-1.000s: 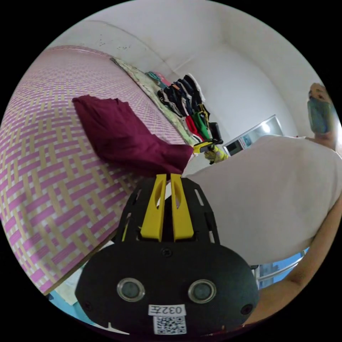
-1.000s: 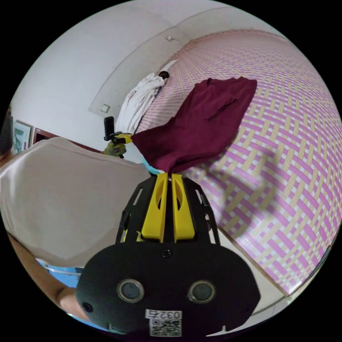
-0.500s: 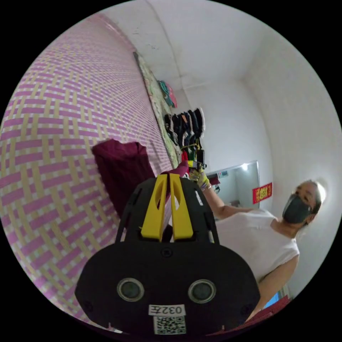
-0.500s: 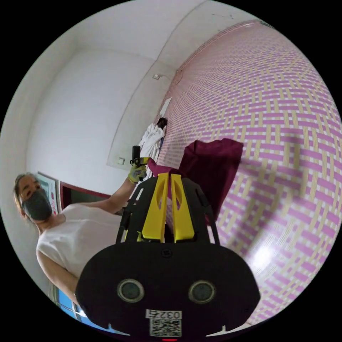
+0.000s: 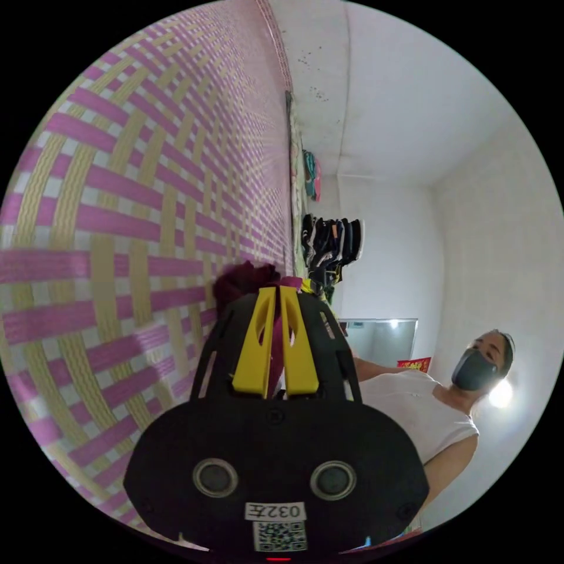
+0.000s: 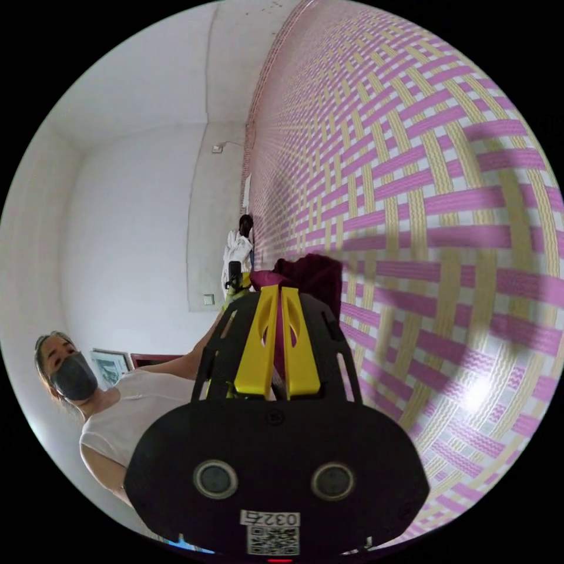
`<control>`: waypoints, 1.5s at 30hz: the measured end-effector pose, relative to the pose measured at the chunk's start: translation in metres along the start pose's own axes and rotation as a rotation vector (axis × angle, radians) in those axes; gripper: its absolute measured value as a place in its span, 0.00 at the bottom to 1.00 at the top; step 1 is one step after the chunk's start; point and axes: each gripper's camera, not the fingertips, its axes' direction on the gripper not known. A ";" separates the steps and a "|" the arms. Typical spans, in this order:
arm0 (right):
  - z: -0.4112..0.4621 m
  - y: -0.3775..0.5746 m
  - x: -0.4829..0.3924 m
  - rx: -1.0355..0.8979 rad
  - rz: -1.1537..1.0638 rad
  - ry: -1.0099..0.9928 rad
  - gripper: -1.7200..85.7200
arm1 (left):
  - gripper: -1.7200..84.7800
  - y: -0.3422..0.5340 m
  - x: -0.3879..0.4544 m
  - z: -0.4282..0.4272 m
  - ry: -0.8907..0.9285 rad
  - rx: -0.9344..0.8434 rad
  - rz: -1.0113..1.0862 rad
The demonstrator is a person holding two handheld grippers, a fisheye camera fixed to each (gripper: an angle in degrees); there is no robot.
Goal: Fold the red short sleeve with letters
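My left gripper point(image 5: 271, 291) is closed, its jaws pinching an edge of the red short sleeve point(image 5: 244, 279). My right gripper point(image 6: 272, 291) likewise clamps the garment, which bunches just beyond both jaw tips over the woven mat point(image 6: 423, 194).

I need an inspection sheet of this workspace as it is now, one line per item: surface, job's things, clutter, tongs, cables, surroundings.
Surface: woven pink-and-tan mat, seen close.
Job's things: dark red shirt, bunched just past the jaws in both views; no letters visible.
Clutter: dark clothes pile and white garment at the mat's far edges.
Tongs: left tongs and right tongs each shut on the shirt, red cloth between the jaws.
Cables: nothing seen.
Surroundings: white walls; person in white top.
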 end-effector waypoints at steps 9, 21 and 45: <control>-0.010 0.004 -0.014 0.178 -0.106 0.177 0.02 | 0.01 0.037 0.049 -0.002 -0.223 0.300 0.147; 0.034 -0.032 0.028 0.080 -0.042 0.092 0.01 | 0.01 0.011 -0.003 0.077 -0.194 0.127 0.148; 0.047 0.140 0.000 -0.047 -0.088 0.279 0.06 | 0.02 0.190 0.038 0.093 -0.252 0.049 0.190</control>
